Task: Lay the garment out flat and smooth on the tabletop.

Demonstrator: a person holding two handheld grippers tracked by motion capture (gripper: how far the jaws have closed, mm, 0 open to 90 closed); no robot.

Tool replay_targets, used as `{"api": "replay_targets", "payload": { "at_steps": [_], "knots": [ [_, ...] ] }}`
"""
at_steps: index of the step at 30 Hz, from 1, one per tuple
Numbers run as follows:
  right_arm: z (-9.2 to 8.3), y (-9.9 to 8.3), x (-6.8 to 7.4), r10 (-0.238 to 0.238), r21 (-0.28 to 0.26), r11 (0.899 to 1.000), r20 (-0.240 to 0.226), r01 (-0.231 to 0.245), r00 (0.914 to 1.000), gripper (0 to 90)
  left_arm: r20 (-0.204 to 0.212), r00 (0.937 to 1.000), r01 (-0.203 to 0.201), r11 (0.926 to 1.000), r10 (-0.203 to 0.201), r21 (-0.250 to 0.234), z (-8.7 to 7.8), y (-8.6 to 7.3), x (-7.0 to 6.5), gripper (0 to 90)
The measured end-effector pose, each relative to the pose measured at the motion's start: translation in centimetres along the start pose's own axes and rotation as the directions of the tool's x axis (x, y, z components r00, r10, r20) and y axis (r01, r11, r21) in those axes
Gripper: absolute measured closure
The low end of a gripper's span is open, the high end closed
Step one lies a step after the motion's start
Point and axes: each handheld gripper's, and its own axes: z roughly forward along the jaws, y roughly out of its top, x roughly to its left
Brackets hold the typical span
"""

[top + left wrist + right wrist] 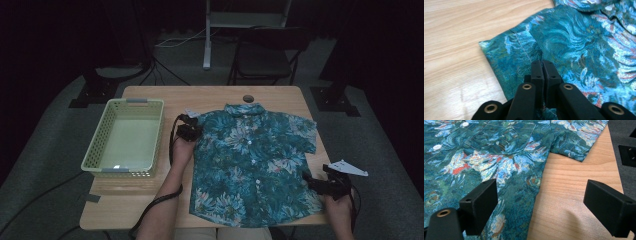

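A teal floral short-sleeved shirt (250, 160) lies flat and buttoned on the wooden table (150, 97), collar toward the far edge. My left gripper (192, 129) sits at the shirt's left sleeve. In the left gripper view its jaws (542, 67) are pressed together, pinching a fold of the shirt (579, 42) beside the sleeve seam. My right gripper (309, 181) rests at the shirt's lower right side. In the right gripper view it (541, 195) stands open, one jaw over the shirt (499, 157) and the other over bare wood, with the cloth's edge between them.
A pale green perforated basket (100, 145) stands on the table's left side with nothing in it. A folding chair (265, 55) and stand legs are on the dark floor beyond the far edge. Bare wood (574, 182) borders the shirt on the right.
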Motion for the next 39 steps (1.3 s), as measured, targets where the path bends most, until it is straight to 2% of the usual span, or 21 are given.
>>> {"api": "replay_targets", "payload": {
  "at_steps": [4,6,8,9,10,11,12,13,14,15,18,21,24,26,28,29,30,31,33,37,39],
  "knots": [
    [0.0,0.0,0.0,0.001,0.001,1.0,0.0,-0.002,1.0,11.5,-0.005,0.9993,0.038,0.999,-0.038,-0.023,-0.9,0.1,0.6,88.6],
    [0.0,0.0,0.0,0.002,0.001,1.0,0.0,-0.002,1.0,11.4,-0.031,0.9978,0.058,0.9977,-0.059,-0.034,-1.5,0.0,1.1,88.5],
    [0.0,0.0,0.0,0.003,0.001,1.0,-0.001,-0.003,1.0,11.5,-0.035,0.9969,0.068,0.9969,-0.07,-0.038,-1.8,-0.1,1.3,87.6],
    [0.0,0.0,0.0,0.003,0.003,1.0,0.0,-0.003,1.0,11.5,-0.053,0.9951,0.082,0.996,-0.084,-0.035,-2.1,-0.2,1.6,87.5],
    [0.0,0.0,0.0,0.003,0.004,1.0,0.0,-0.003,1.0,11.5,-0.083,0.9903,0.109,0.9935,-0.111,-0.034,-2.5,-0.5,2.0,85.0],
    [0.0,0.0,0.0,0.003,0.004,1.0,0.0,-0.003,1.0,11.5,-0.083,0.9903,0.109,0.9935,-0.111,-0.034,-2.5,-0.5,2.0,83.1],
    [0.0,0.0,0.0,0.002,0.005,1.0,0.0,-0.002,1.0,11.8,-0.129,0.9838,0.122,0.9922,-0.124,-0.026,-2.7,-0.8,2.2,83.1],
    [0.0,0.0,0.0,0.003,0.004,1.0,0.006,-0.003,1.0,13.3,-0.156,0.9792,0.128,0.9916,-0.129,-0.015,-2.8,-1.0,2.2,78.4],
    [0.0,0.0,0.0,0.003,0.004,1.0,0.006,-0.003,1.0,13.3,-0.194,0.973,0.126,0.992,-0.125,-0.007,-2.8,-1.2,2.2,78.3],
    [0.0,0.0,0.0,0.004,0.005,1.0,0.006,-0.004,1.0,13.3,-0.243,0.9645,0.107,0.9942,-0.104,-0.001,-2.8,-1.5,2.1,75.6],
    [0.0,0.0,0.0,0.003,-0.001,1.0,0.006,-0.003,1.0,13.3,-0.231,0.9648,0.131,0.9914,-0.126,0.003,-2.8,-2.1,2.4,70.3],
    [0.0,0.0,0.0,0.005,0.001,1.0,0.007,-0.005,1.0,13.3,-0.234,0.9596,0.158,0.9873,-0.157,-0.012,-3.1,-2.8,2.7,70.2],
    [0.0,0.0,0.0,0.004,0.003,1.0,0.008,-0.004,1.0,13.3,-0.205,0.96,0.19,0.9815,-0.191,-0.022,-3.5,-3.3,2.9,66.8],
    [0.0,0.0,0.0,0.004,0.002,1.0,0.008,-0.004,1.0,13.1,-0.179,0.9625,0.201,0.979,-0.204,-0.032,-3.8,-3.4,2.8,58.3],
    [0.0,0.0,0.0,0.001,-0.001,1.0,0.001,-0.001,1.0,12.5,-0.101,0.9707,0.217,0.9759,-0.218,-0.026,-4.1,-3.5,2.9,44.1],
    [0.0,0.0,0.0,-0.001,-0.004,1.0,0.004,0.001,1.0,12.3,-0.071,0.9747,0.212,0.9773,-0.212,-0.012,-4.0,-3.4,2.8,37.6],
    [0.0,0.0,0.0,-0.002,-0.003,1.0,0.005,0.002,1.0,12.0,-0.046,0.9809,0.189,0.9819,-0.189,0.008,-3.9,-3.4,2.6,29.4],
    [0.0,0.0,0.1,-0.004,-0.006,1.0,0.015,0.004,0.9999,12.0,-0.045,0.9846,0.17,0.9853,-0.169,0.018,-3.9,-3.3,2.4,25.2],
    [0.0,0.0,0.1,-0.009,-0.008,1.0,0.018,0.009,0.9998,12.0,-0.039,0.9863,0.161,0.9868,-0.16,0.017,-4.0,-3.3,2.2,21.5],
    [0.0,0.0,0.2,-0.015,-0.009,1.0,0.023,0.016,0.9996,12.0,-0.017,0.9868,0.161,0.987,-0.161,-0.004,-4.7,-3.3,2.3,21.5],
    [0.0,0.0,0.2,-0.016,-0.016,1.0,0.027,0.016,0.9995,12.0,0.012,0.9839,0.179,0.9839,-0.179,0.003,-5.1,-3.1,2.1,21.5]
  ]
}}
